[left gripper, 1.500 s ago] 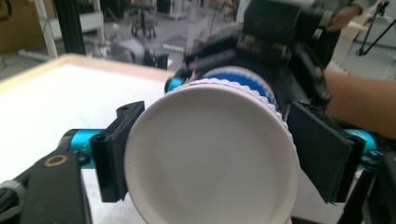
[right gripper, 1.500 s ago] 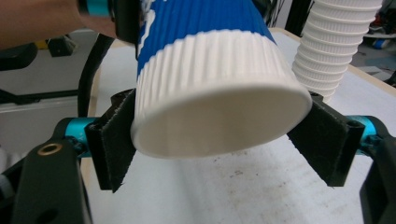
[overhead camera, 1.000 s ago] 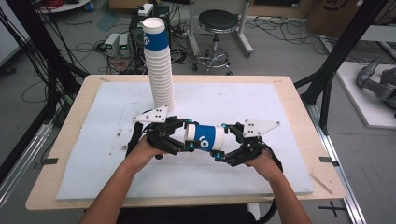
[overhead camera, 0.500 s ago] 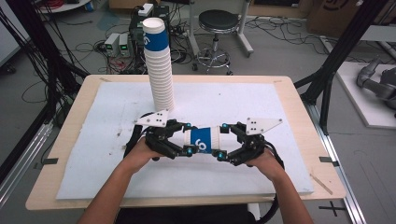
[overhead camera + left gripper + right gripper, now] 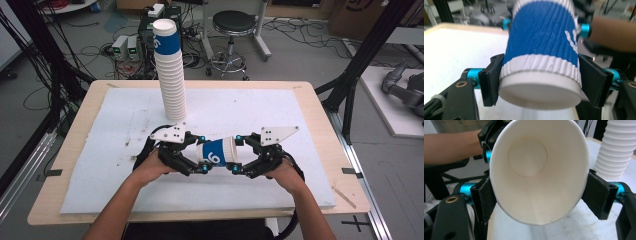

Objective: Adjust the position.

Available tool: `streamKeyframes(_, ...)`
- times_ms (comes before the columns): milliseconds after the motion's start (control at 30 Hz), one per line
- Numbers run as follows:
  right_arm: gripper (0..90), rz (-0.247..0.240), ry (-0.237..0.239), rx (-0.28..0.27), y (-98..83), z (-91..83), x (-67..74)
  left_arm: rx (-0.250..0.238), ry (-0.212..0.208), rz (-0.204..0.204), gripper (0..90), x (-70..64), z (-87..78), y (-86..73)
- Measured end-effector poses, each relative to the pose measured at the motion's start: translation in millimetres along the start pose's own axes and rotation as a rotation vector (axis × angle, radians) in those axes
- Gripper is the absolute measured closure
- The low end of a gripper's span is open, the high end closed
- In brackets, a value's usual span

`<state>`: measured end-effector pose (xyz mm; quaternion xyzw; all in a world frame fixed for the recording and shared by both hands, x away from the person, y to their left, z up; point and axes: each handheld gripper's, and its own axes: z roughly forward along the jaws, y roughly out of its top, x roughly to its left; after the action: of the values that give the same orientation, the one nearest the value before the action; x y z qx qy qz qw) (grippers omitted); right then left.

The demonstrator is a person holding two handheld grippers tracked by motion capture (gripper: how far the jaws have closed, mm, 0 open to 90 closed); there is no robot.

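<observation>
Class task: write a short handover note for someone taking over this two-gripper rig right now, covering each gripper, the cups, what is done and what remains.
Left gripper: shut on the base end of the blue-banded paper cup, jaws pressing both sides.
Right gripper: shut on the cup's open rim end.
The cup is held sideways above the white mat, between both grippers.
The cup stack stands upright at the mat's far side, apart from the grippers.
Done: one cup in hand.
Left: probably setting it on the stack or down on the mat; I cannot tell which.

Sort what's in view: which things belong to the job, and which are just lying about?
In the job: paper cup, held sideways between left tool and right tool; cup stack.
Lying about: stool, floor cables, cardboard box.
</observation>
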<state>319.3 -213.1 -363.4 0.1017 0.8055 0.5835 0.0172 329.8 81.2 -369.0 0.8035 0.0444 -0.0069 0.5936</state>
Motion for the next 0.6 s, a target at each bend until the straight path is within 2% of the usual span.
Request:
streamKeyframes(67,21.3,0.010,0.003,0.001,-0.2,0.4,-0.4,-0.005,-0.003,-0.006,28.8,-0.1,0.7,-1.7)
streamKeyframes(133,18.9,0.046,0.008,-0.017,-0.4,0.6,-0.7,-0.033,-0.006,-0.013,29.0,0.3,-0.1,-2.7)
streamKeyframes(233,17.2,0.111,-0.002,-0.142,-0.2,1.5,0.6,-0.112,-0.011,-0.047,29.1,2.3,-2.9,-5.0)
streamKeyframes(267,17.2,0.132,-0.001,-0.169,0.1,2.3,0.5,-0.112,-0.011,-0.047,29.1,2.3,-2.9,-5.0)
streamKeyframes(300,17.2,0.141,0.003,-0.177,0.4,3.3,0.6,-0.134,-0.015,-0.055,29.1,2.7,-3.3,-6.0)
streamKeyframes(333,18.0,0.127,0.000,-0.173,0.8,3.8,1.1,-0.134,-0.015,-0.056,29.1,2.4,-2.8,-6.3)
streamKeyframes(367,18.7,0.119,-0.009,-0.164,1.4,3.9,1.4,-0.107,0.001,-0.051,28.9,1.4,-1.4,-6.7)
streamKeyframes(467,19.6,0.104,-0.018,-0.121,3.8,3.4,0.0,-0.082,0.023,-0.043,27.3,0.0,0.1,-6.5)
streamKeyframes(500,20.5,0.098,-0.025,-0.100,4.7,3.5,0.9,-0.034,0.070,-0.032,25.6,-2.2,2.3,-6.0)
streamKeyframes(533,20.5,0.080,-0.043,-0.076,5.6,3.8,1.8,-0.014,0.084,-0.029,23.5,-2.6,3.1,-6.2)
streamKeyframes(600,20.7,0.069,-0.049,-0.041,7.4,4.0,2.8,0.002,0.094,-0.024,21.9,-3.7,3.9,-6.4)
